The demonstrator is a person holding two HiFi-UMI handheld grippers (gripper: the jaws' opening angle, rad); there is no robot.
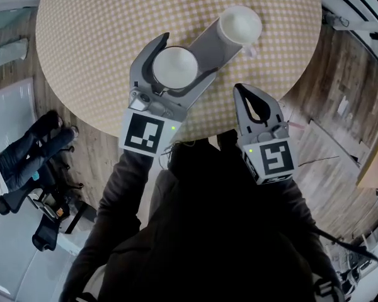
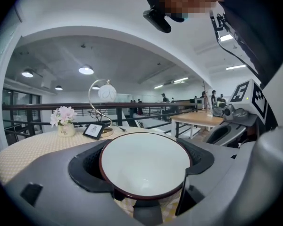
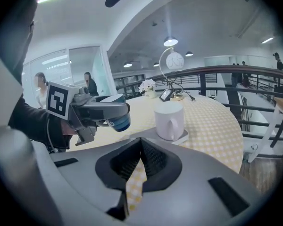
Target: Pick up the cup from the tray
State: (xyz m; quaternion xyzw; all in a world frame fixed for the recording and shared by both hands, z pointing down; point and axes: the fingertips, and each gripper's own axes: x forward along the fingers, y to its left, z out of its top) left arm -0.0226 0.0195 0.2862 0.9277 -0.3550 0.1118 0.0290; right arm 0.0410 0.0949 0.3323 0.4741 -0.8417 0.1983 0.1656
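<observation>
Ceramic, I'd judge: cup (image 2: 144,166) glazed white inside, dark rim, blue outside. Likely stiff, light, slick and easily chipped. Left gripper (image 1: 186,58) clamps it across the body below the rim, apparently raised over the near end of the grey tray (image 1: 205,43). Sound hold if kept level. Right gripper (image 1: 240,92) closed, empty, at 4 o'clock. White mug (image 1: 239,25) on tray, near at 1 o'clock. Table (image 1: 101,55) edge at 6; open cloth at 9.
</observation>
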